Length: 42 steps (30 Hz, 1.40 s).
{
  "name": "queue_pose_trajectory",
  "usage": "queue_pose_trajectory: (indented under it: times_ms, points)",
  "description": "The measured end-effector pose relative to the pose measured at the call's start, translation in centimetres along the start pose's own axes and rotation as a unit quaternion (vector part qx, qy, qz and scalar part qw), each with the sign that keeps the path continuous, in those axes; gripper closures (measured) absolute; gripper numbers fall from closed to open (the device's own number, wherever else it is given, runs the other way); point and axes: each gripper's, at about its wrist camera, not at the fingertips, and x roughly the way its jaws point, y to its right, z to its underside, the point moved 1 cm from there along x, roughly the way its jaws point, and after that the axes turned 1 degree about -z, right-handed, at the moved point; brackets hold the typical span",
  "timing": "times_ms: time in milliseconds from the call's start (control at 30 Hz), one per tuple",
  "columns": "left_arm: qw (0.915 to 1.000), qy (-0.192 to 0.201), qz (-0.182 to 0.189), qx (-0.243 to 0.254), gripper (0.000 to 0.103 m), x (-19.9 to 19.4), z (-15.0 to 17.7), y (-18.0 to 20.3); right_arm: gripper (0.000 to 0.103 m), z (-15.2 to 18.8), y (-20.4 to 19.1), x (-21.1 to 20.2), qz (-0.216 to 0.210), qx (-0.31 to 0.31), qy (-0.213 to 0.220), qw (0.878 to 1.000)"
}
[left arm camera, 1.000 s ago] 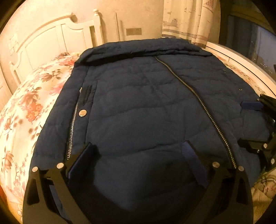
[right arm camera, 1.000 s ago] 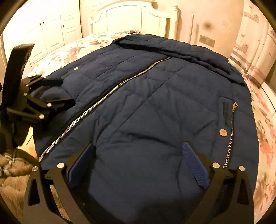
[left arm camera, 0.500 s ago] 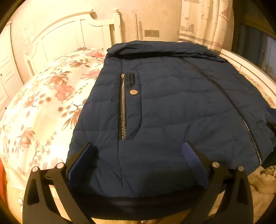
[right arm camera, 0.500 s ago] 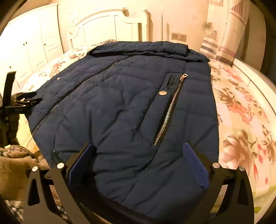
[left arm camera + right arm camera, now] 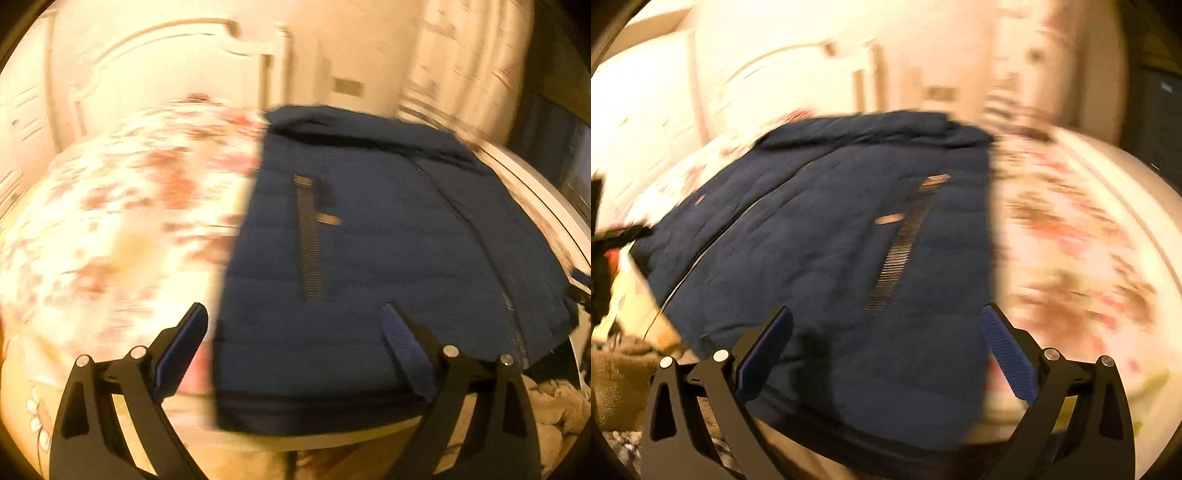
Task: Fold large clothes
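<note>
On the floral bedspread (image 5: 122, 236) lies a navy quilted zip jacket (image 5: 369, 258); left gripper (image 5: 295, 347), jaws just narrowed slightly, and right gripper (image 5: 890, 347) gape above its hem, empty

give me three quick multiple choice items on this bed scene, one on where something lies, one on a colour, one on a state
1. Where does the navy quilted jacket lie?
A. spread flat on the floral bedspread
B. hung from the white headboard
C. heaped on the floor

2. What colour are the ribbed pads on the right gripper?
A. red
B. blue
C. white

3. How do the jaws of the left gripper stand?
A. clamped on the jacket's hem
B. shut on nothing
C. wide apart, holding nothing

Answers:
1 A, since the jacket lies front up on the bedspread with its collar toward the white headboard.
2 B, since both pads show blue against the black fingers.
3 C, since the fingers stand far apart above the jacket's near corner and have just closed a little, gripping no cloth.
</note>
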Motion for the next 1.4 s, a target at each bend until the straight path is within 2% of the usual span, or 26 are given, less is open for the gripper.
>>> queue_pose_trajectory:
  times_ms: [100, 200, 300, 367, 433, 500, 567, 700, 733, 767, 800, 867, 900, 967, 1033, 1100, 1167, 1233, 1300, 1400]
  points:
    - [0.9987, -0.021, -0.004, -0.047, 0.009, 0.8, 0.5, -3.5, 0.006, 1.0, 3.3, -1.2, -0.010, 0.058, -0.007, 0.998]
    - [0.9953, -0.035, 0.036, -0.083, 0.010, 1.7, 1.1, -5.1, 0.012, 2.4, 4.0, -1.2, -0.033, 0.081, -0.021, 0.996]
    - [0.9967, -0.030, 0.043, -0.062, 0.011, 1.7, 1.1, -3.7, 0.018, 3.5, 3.7, -1.6, -0.046, 0.098, -0.008, 0.994]
    - [0.9964, -0.030, 0.061, -0.051, 0.020, 1.7, 1.1, -2.8, 0.028, 3.7, 3.8, -1.9, -0.069, 0.111, -0.006, 0.991]
    - [0.9958, -0.031, 0.075, -0.042, 0.025, 1.7, 1.2, -1.8, 0.028, 4.0, 3.8, -2.1, -0.090, 0.118, -0.014, 0.989]
    - [0.9962, -0.032, 0.074, -0.034, 0.027, 1.6, 1.5, -1.4, 0.032, 4.3, 3.4, -2.0, -0.092, 0.120, -0.025, 0.988]
    - [0.9956, -0.034, 0.079, -0.038, 0.034, 1.5, 1.6, -1.8, 0.035, 5.4, 3.6, -1.9, -0.105, 0.142, -0.042, 0.983]
    - [0.9924, -0.032, 0.105, -0.056, 0.038, 0.9, 2.2, -2.8, 0.035, 7.1, 4.1, -1.6, -0.155, 0.176, -0.030, 0.972]
    - [0.9925, -0.032, 0.104, -0.056, 0.040, 0.9, 2.3, -2.8, 0.038, 7.2, 4.2, -1.4, -0.166, 0.185, -0.022, 0.968]
    - [0.9925, -0.035, 0.102, -0.057, 0.051, 0.8, 2.3, -2.8, 0.042, 7.2, 4.2, -1.3, -0.175, 0.189, -0.017, 0.966]
    - [0.9924, -0.037, 0.099, -0.062, 0.056, 0.7, 2.2, -2.8, 0.043, 7.1, 3.9, -1.4, -0.181, 0.190, -0.012, 0.965]
    - [0.9913, -0.025, 0.111, -0.066, 0.075, 0.0, 2.1, -2.8, 0.050, 6.5, 3.2, -2.3, -0.187, 0.165, 0.008, 0.968]
    - [0.9905, -0.020, 0.118, -0.068, 0.076, -0.4, 1.9, -2.9, 0.052, 6.0, 2.8, -3.1, -0.191, 0.149, 0.024, 0.970]
    - [0.9901, -0.014, 0.122, -0.067, 0.077, -0.7, 1.6, -2.7, 0.053, 5.1, 2.5, -4.0, -0.193, 0.138, 0.043, 0.970]
    - [0.9895, -0.025, 0.122, -0.073, 0.075, -0.1, 1.7, -2.8, 0.053, 4.5, 2.7, -3.6, -0.187, 0.136, 0.040, 0.972]
    - [0.9887, -0.035, 0.118, -0.085, 0.067, 0.6, 1.9, -3.2, 0.052, 4.3, 2.7, -2.7, -0.174, 0.139, 0.031, 0.974]
    - [0.9858, -0.037, 0.132, -0.097, 0.055, 1.0, 2.0, -3.4, 0.051, 4.2, 2.7, -1.7, -0.172, 0.147, 0.027, 0.974]
    - [0.9846, -0.036, 0.142, -0.095, 0.051, 1.3, 1.7, -2.9, 0.051, 3.9, 2.6, -1.0, -0.174, 0.147, 0.025, 0.973]
    - [0.9869, -0.035, 0.134, -0.083, 0.050, 2.0, 1.2, -2.3, 0.051, 3.4, 2.2, -0.2, -0.168, 0.143, 0.020, 0.975]
    - [0.9921, -0.037, 0.098, -0.069, 0.051, 3.0, 0.2, -1.4, 0.051, 2.2, 1.7, 0.9, -0.146, 0.131, 0.011, 0.981]
